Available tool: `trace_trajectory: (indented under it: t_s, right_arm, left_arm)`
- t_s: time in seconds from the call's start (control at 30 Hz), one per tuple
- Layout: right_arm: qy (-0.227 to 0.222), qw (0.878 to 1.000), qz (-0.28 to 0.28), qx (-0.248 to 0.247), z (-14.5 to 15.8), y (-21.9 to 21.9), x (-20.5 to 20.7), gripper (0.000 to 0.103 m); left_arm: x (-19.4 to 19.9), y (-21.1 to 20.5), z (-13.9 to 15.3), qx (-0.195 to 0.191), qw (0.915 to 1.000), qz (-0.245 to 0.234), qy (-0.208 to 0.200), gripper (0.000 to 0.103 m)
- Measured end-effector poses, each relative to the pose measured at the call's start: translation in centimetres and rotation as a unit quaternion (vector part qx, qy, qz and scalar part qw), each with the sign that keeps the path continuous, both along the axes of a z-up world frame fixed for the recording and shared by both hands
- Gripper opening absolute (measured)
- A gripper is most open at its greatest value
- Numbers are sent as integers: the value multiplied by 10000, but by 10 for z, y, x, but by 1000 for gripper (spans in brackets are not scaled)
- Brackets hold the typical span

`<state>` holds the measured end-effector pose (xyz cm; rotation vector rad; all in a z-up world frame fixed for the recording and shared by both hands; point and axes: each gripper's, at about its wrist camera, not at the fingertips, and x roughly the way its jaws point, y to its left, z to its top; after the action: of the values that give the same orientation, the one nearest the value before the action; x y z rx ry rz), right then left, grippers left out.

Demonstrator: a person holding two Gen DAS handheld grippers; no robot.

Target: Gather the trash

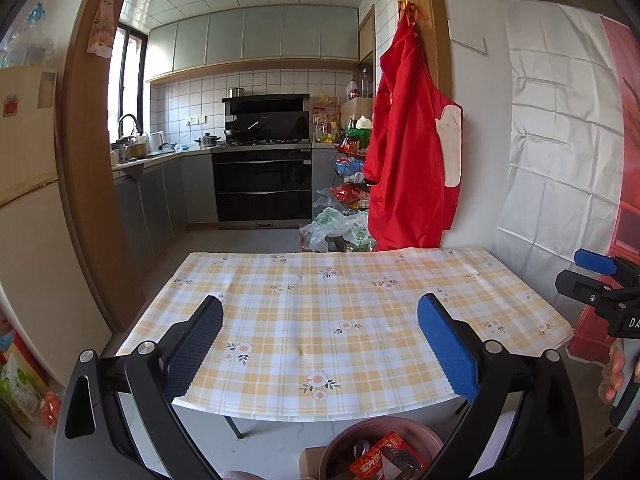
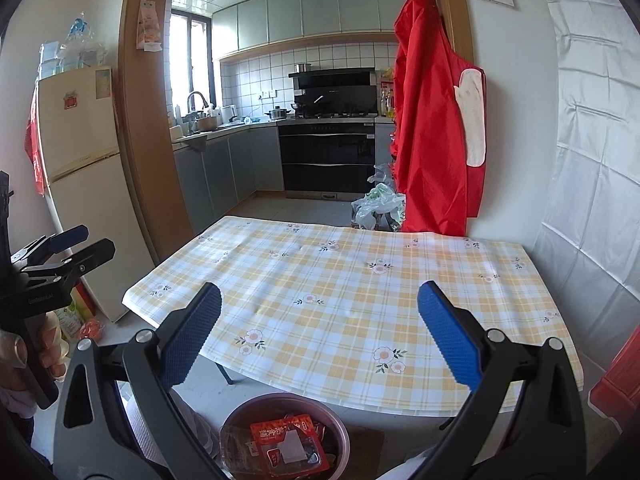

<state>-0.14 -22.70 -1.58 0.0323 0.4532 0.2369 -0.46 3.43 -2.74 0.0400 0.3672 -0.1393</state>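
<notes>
A pink bin (image 1: 380, 422) (image 2: 280, 398) stands on the floor below the table's near edge. It holds red snack wrappers (image 1: 384, 456) (image 2: 288, 436) and a clear plastic tray (image 2: 240, 448). The table's yellow plaid cloth (image 1: 320, 300) (image 2: 360, 300) shows no trash on it. My left gripper (image 1: 320, 336) is open and empty, above the bin and in front of the table. My right gripper (image 2: 320, 336) is likewise open and empty. Each gripper shows at the edge of the other's view: the right gripper (image 1: 580, 274) and the left gripper (image 2: 86, 246).
A red apron (image 1: 408, 140) hangs on the wall behind the table's far right corner. Plastic bags (image 1: 336, 228) lie on the floor beyond the table. A fridge (image 2: 80, 180) stands left, a red object (image 2: 616, 384) right. A hand (image 1: 612, 376) holds the right gripper.
</notes>
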Motion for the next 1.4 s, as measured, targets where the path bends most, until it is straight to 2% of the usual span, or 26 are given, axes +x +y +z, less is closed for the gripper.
trace_trajectory:
  t_s: [0.57,1.4]
  right_arm:
    - [97,9999,-77,17,-7,-2,4,97]
    - [130,9998,-117,-4,-10,-6,4,97]
  left_arm:
    - [2,2,-7,-14,9999,-16,121,96]
    - [3,1,-8,22,10000,-20,88,96]
